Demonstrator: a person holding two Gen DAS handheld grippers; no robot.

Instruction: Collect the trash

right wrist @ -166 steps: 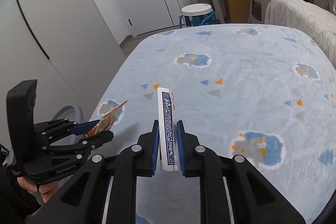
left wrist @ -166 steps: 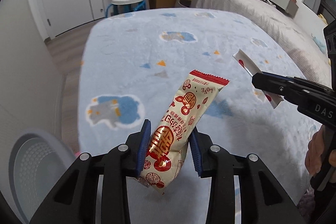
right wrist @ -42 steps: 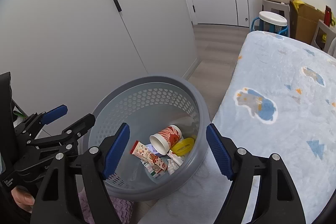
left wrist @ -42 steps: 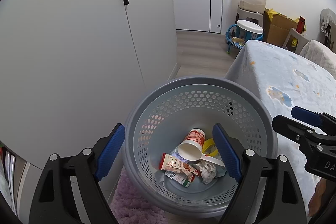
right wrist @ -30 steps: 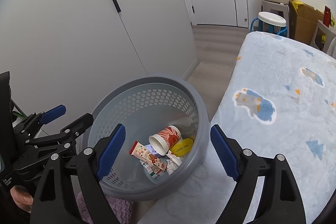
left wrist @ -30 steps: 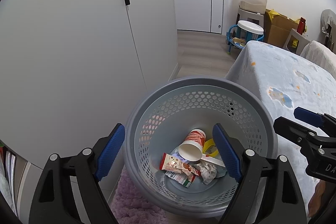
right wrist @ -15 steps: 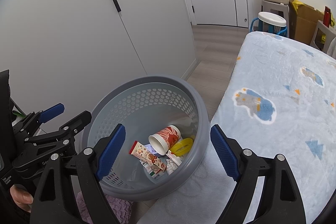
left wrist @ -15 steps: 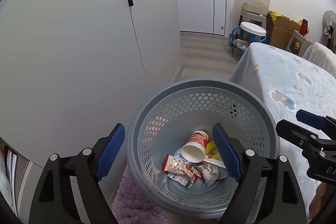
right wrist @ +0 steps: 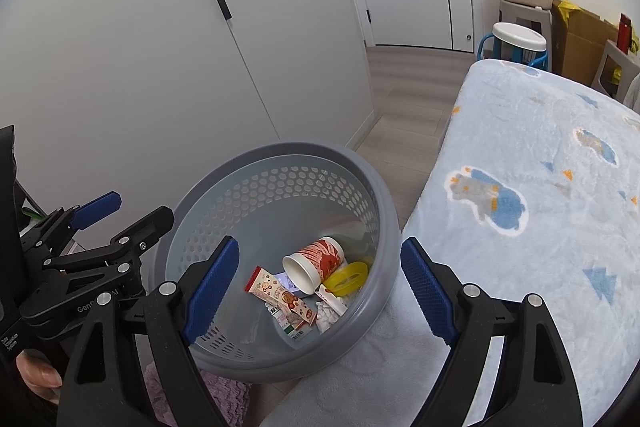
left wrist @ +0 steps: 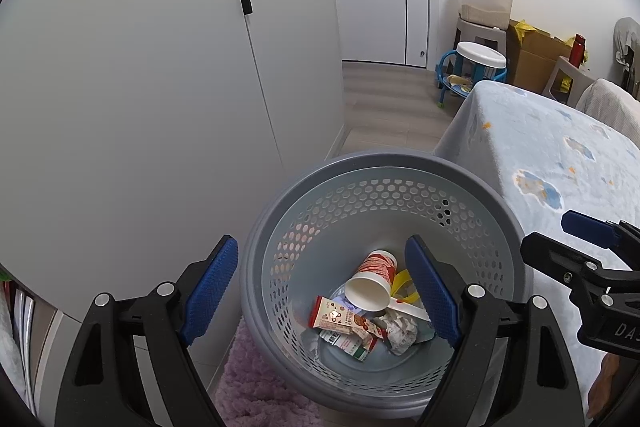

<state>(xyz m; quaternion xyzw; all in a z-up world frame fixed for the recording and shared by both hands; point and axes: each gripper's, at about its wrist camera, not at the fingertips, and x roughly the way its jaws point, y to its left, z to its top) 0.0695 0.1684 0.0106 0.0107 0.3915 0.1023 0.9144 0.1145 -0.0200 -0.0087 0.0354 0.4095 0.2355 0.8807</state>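
With both drops made since seconds ago, the left tool [left wrist: 320, 291] and right tool [right wrist: 316, 283] hang wide open and empty over the bin [left wrist: 384, 163] beside the bed [right wrist: 540, 227]. Wrapper [left wrist: 344, 321], cup [left wrist: 370, 285] and paper [left wrist: 400, 325] lie inside. The card is hard to pick out; further trash is out of view.

Bin [left wrist: 472, 187] mouth open from above, trash [left wrist: 360, 319] only at its bottom, wardrobe [left wrist: 140, 67] close behind, bed [right wrist: 520, 227] edge touching its side

White wardrobe [left wrist: 160, 67], wood floor [left wrist: 384, 99], blue-blanketed bed [right wrist: 540, 207].
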